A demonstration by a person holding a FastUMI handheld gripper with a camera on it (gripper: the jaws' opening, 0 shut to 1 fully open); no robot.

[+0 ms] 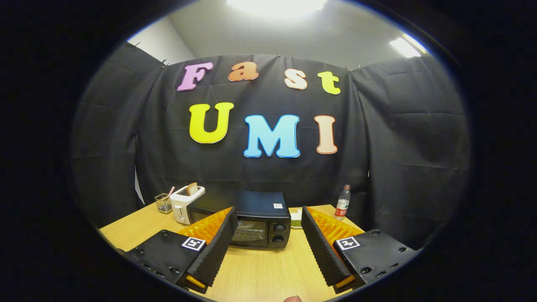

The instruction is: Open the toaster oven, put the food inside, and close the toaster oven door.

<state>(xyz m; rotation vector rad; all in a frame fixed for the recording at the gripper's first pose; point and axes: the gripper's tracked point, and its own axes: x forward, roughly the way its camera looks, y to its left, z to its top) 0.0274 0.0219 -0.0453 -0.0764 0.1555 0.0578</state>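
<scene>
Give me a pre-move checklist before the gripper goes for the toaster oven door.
1. Toaster oven door shut, ready to be opened: ok, the door stands closed on the front.
2. Gripper free to grasp: ok, the jaws stand wide apart with nothing between them.
3. Path to the oven free: ok, only bare wooden table lies between the jaws and the oven front.
4. Door handle located: cannot tell, one finger covers part of the door front.
5. Food located: cannot tell; a small item sits beside the oven, too small to identify.
6. Neighbours clear of the door swing: ok, the white toaster and the bottle stand behind the oven front.
</scene>
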